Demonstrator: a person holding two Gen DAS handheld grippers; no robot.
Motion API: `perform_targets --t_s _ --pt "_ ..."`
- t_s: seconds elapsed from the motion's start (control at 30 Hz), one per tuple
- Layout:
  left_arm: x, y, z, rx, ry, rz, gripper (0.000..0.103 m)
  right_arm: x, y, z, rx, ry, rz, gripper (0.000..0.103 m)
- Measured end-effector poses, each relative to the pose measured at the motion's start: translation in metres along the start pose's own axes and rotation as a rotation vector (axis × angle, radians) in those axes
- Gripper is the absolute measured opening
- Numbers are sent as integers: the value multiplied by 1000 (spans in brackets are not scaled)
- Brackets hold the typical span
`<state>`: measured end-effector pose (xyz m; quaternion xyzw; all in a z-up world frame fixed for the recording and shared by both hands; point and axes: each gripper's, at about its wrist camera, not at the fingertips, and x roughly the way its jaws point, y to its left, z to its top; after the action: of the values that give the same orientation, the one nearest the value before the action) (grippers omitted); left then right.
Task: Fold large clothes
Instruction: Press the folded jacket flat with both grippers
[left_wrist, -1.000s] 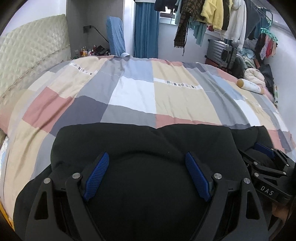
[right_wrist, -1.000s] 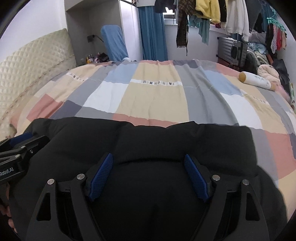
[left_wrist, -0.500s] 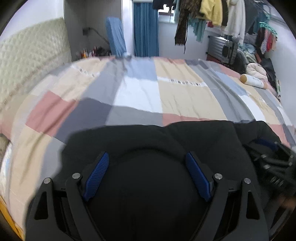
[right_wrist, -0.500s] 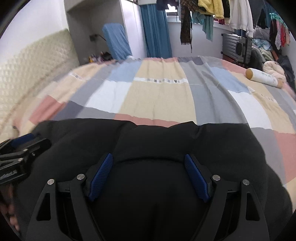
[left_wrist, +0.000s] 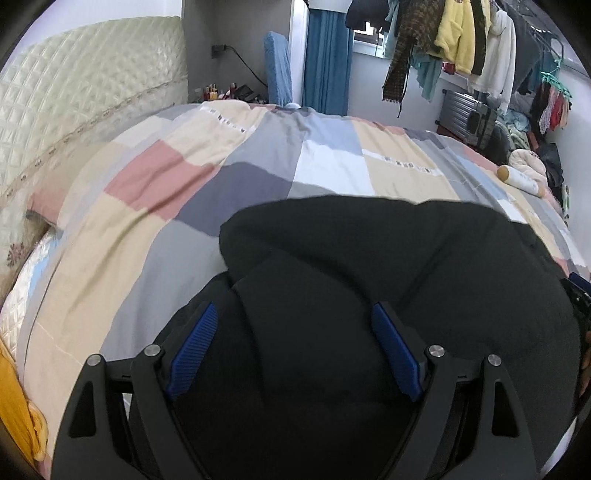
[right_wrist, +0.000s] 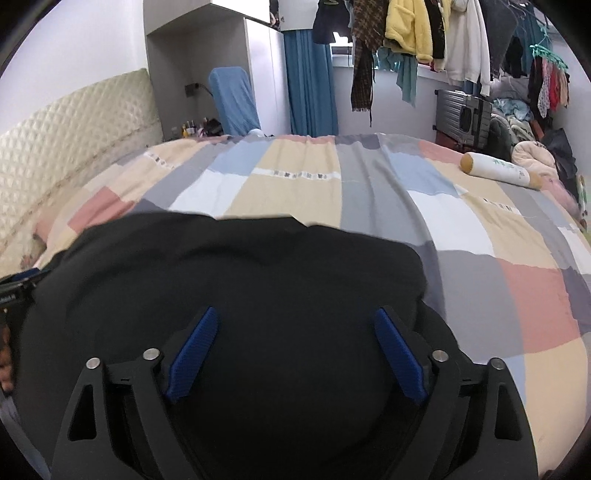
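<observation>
I have the black garment (left_wrist: 369, 266) lying on the patchwork bedspread (left_wrist: 155, 206) at the near edge of the bed, directly under and ahead of both tools; its long axis runs across my view, from one gripper to the other, so each hand is nearest to its own end of the cloth. In the left wrist view the cloth shows a raised fold running forward from the left gripper (left_wrist: 291, 347), with bare bedspread close on the outer side; in the right wrist view the garment's outer edge ends just beyond the right gripper (right_wrist: 293, 350). The left gripper's blue pads (left_wrist: 194, 347) stand wide apart over the fabric, pinching nothing that I can see; the right gripper's jaws have just been opening, with black cloth below and between them but no pad pressing on it. My judgement: the next fold needs both tools to reach an edge.
</observation>
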<state>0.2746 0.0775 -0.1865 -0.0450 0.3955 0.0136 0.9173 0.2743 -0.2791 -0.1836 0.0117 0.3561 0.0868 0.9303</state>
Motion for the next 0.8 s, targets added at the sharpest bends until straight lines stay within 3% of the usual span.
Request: perform_targets --t_s 0.4,0.63,0.8 --pt "8 1 -5 -19 9 -20 87 21 -16 -14 80 36 46 97" --pt "-20 2 3 -37 3 -39 95 -18 -11 -6 101 -5 21 97" --pt "-72 -14 11 -10 -60 -51 101 -73 -2 11 115 -76 43 100"
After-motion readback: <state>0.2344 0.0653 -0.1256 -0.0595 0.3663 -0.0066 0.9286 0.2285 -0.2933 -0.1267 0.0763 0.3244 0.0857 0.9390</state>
